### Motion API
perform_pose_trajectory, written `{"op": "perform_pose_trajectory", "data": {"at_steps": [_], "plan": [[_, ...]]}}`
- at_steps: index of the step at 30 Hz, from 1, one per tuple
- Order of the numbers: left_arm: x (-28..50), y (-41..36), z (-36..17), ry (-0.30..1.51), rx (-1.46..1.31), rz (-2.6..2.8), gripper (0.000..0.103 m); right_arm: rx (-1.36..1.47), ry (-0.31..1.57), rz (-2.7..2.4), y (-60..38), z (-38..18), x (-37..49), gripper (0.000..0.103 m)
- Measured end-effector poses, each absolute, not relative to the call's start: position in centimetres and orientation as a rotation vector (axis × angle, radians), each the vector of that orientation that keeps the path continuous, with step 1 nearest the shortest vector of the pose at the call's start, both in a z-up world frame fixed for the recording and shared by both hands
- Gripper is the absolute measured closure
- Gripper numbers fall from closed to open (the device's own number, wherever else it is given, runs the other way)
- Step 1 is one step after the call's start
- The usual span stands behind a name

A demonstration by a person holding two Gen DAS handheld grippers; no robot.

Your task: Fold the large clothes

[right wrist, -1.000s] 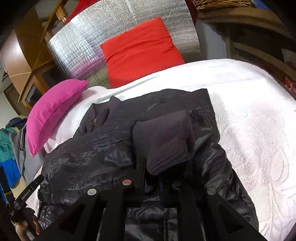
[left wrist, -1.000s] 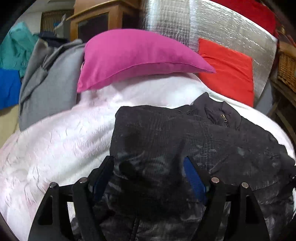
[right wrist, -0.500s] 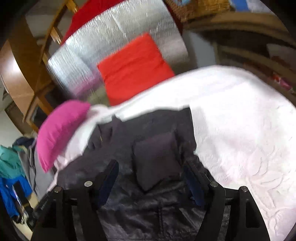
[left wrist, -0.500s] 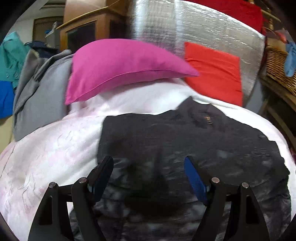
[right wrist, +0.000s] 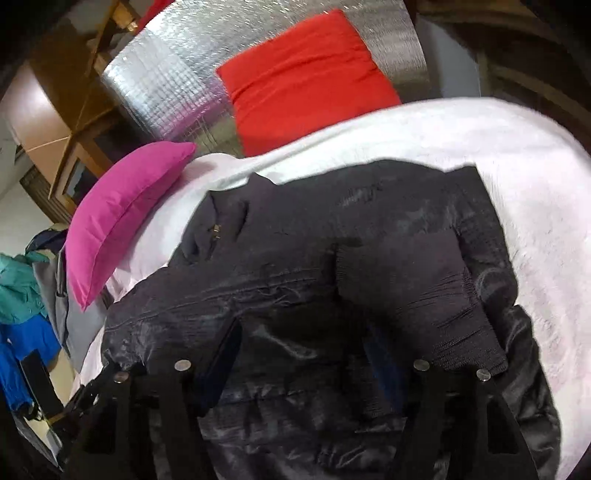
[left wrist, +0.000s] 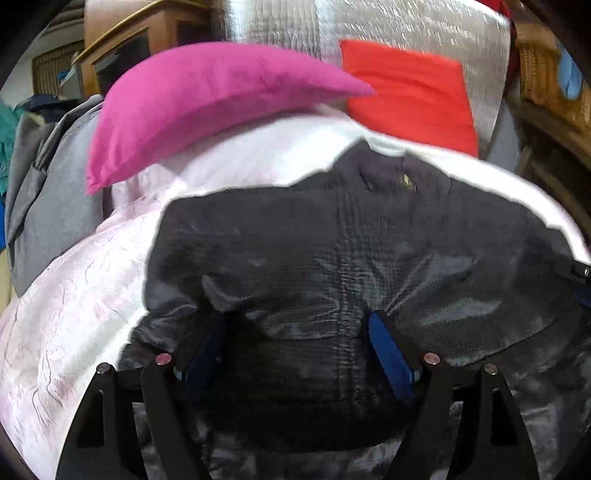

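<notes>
A black shiny jacket [left wrist: 332,251] lies spread on the white bedspread [left wrist: 74,314], collar and zip pull [left wrist: 406,181] at the far end. My left gripper [left wrist: 297,325] hovers open over its near left part, blue pads apart, nothing gripped. In the right wrist view the jacket [right wrist: 295,258] has one sleeve folded over its chest, and the ribbed cuff [right wrist: 417,295] lies free by the right finger. My right gripper [right wrist: 306,343] stands wide above the jacket's front. Its jaws are closing, with only the flat jacket cloth below them and nothing pinched.
A pink pillow [left wrist: 207,103] and a red cushion [left wrist: 406,96] lean at the bed's head against a silver foil panel [left wrist: 280,22]. A grey garment [left wrist: 48,192] hangs off the bed's left side. Wicker basket [left wrist: 535,74] at right. Bare bedspread [right wrist: 517,166] lies right of the jacket.
The right gripper let go of the ribbed cuff and opened wide; the cuff stays on the jacket. The left gripper, still open, shifted slightly over the jacket.
</notes>
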State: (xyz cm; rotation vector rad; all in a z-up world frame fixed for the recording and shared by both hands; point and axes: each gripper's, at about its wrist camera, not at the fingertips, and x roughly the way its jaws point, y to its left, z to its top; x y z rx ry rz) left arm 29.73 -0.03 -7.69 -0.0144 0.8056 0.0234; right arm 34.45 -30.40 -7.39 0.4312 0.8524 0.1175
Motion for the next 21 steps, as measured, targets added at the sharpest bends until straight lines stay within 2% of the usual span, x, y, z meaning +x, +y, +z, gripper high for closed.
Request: {"op": "perform_pose_trajectory", "data": {"at_steps": [5, 8, 10, 17, 21], "plan": [[27.9, 4.4, -6.2, 0.737, -0.152, 0.095, 0.023, 0.387, 0.778, 0.186, -29.0, -4.8, 33.4, 0.030], [29.2, 5.8, -8.9, 0.869, -0.134, 0.136, 0.023, 0.377, 0.868, 0.158, -28.7, -7.3, 34.6, 0.030], [29.3, 5.5, -9.1, 0.862, -0.102, 0.128, 0.021, 0.397, 0.905, 0.121, -29.4, -8.7, 35.0, 0.030], [30.0, 9.8, -4.8, 0.771, -0.281, 0.016, 0.021, 0.348, 0.775, 0.197, -27.5, -4.6, 33.0, 0.030], [33.6, 13.9, -6.0, 0.888, -0.433, -0.052, 0.021, 0.284, 0.768, 0.290, -23.7, -4.8, 32.8, 0.030]]}}
